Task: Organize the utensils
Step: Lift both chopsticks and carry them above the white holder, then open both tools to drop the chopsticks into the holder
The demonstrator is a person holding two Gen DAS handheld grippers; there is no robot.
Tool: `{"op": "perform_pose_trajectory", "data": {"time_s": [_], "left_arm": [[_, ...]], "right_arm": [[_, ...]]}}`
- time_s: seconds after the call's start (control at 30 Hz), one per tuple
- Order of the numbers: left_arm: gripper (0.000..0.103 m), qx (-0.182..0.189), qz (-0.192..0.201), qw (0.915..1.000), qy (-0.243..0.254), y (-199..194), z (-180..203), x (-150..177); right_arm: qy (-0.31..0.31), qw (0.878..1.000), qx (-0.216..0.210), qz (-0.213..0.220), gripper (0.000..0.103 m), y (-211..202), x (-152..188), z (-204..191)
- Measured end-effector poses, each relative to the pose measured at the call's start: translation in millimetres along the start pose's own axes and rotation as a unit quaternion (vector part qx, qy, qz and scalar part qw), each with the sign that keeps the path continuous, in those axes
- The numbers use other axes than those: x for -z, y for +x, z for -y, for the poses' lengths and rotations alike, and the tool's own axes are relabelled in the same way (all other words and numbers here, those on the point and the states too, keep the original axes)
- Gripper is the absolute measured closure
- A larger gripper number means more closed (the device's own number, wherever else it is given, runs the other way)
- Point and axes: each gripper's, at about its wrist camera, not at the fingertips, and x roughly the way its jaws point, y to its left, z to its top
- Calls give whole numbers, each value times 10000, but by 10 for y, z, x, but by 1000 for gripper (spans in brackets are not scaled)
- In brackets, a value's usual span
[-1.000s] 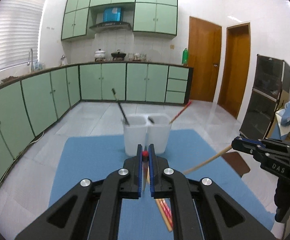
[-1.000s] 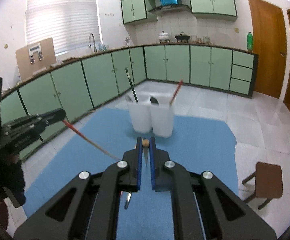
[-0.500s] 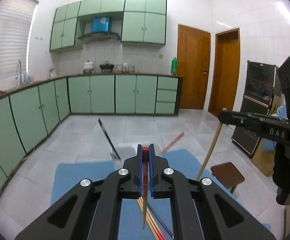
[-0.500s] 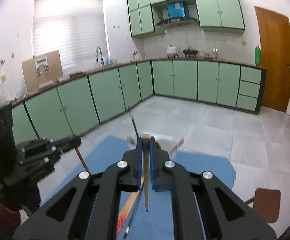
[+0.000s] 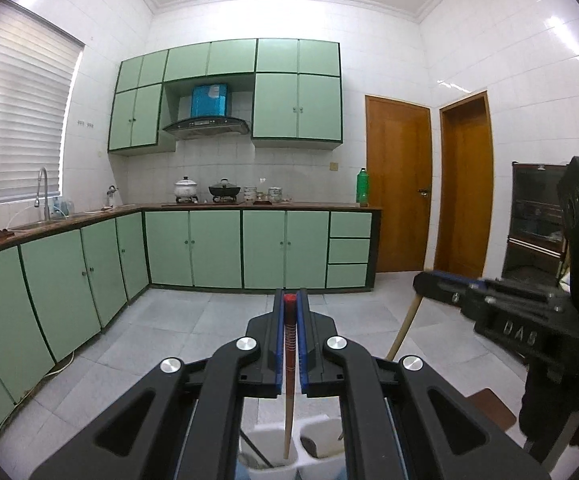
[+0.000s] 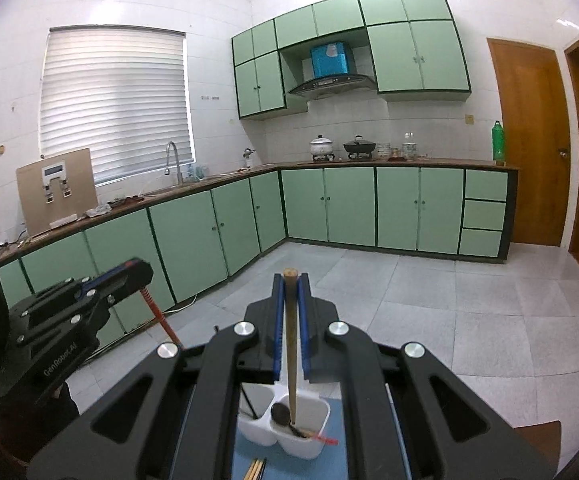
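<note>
Right wrist view: we've got the white two-cup holder on the blue mat, our right gripper clamped on a plain wooden chopstick dipping into the right cup, while our left gripper pinches a red-topped chopstick over the left cup.

Both grippers have swung up, chopsticks now hanging vertically. The red-tipped chopstick and the plain chopstick dangle over the white holder.

I see a red-topped chopstick upright over the white two-cup holder at 6 o'clock; a plain wooden chopstick dips into its right cup.
</note>
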Motion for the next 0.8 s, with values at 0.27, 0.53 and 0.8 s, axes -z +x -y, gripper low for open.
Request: {"op": "perform_pose_trajectory", "data": {"time_s": [0.27,0.53,0.8], "left_arm": [[97,-38,-390,9992,-65,602,-84,433],[93,16,-1018,9946,-207,812,-196,856],[68,-33,-943,9954,-189,428,-228,836]], "right_arm": [[-105,9992,177,-341,97,514,343,11],[-80,9965,225,-807,94,691,688,7],[-19,9982,352,-480,66,231,673,-30]]}}
